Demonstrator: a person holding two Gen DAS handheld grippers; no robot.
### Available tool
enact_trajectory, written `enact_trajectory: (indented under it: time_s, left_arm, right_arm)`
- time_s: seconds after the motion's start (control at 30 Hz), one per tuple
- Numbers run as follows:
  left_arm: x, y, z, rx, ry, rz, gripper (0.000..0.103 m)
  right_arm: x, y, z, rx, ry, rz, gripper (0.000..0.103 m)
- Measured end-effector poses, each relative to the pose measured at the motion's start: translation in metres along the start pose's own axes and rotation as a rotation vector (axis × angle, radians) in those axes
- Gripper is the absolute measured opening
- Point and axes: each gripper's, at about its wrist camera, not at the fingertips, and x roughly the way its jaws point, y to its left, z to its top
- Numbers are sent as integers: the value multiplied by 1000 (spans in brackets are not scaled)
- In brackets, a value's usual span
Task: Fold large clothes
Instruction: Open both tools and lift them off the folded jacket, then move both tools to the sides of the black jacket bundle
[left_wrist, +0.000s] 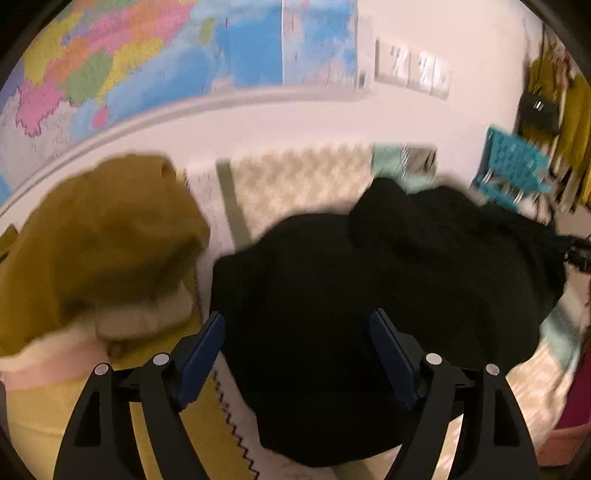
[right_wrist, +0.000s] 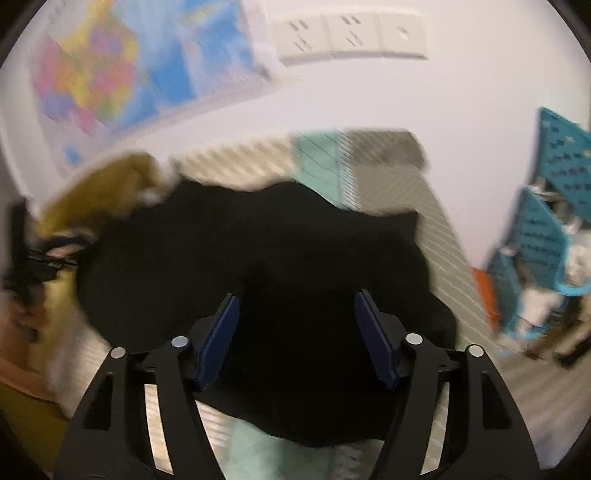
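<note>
Our left gripper has its blue pads spread wide with nothing pinched between them; the black garment lies below the gap, and the blur hides whether the tips brush it. Our right gripper stands at a middling spread, its pads equally free of cloth, hanging over the same black garment. The garment sits in a rumpled heap on the patterned bed cover, not yet flattened, so we judge that folding proper has hardly begun and the step in hand is finding two fresh places to grasp. To do that well we would bring each gripper to a distinct edge or corner of the heap, not its thick middle, and take only one layer, so that the cloth opens out when lifted instead of coming up as a lump. Just beside the heap on the left rests a mustard-brown garment, near enough that a careless bite might catch it too; we should keep the left pads on the black side. Behind the bed a coloured wall map hangs, with wall sockets to its right and a teal basket well off to the right.
</note>
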Motion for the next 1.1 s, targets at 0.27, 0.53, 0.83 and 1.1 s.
enact_trajectory:
  time_s: [0.27, 0.53, 0.83, 1.1]
  left_arm:
    - [5, 20, -7, -85, 28, 44, 78]
    - [-24, 12, -31, -99, 16, -1, 79]
    - [-19, -5, -40, -83, 38, 9, 79]
    - [-30, -5, -50, -95, 48, -13, 84]
  right_arm:
    - [-12, -49, -8, 260, -49, 86, 46]
    - [-44, -12, -25, 202, -71, 197, 63]
    - [-17, -15, -47, 297, -11, 223, 63]
    - [-42, -12, -64, 354, 11, 322, 79]
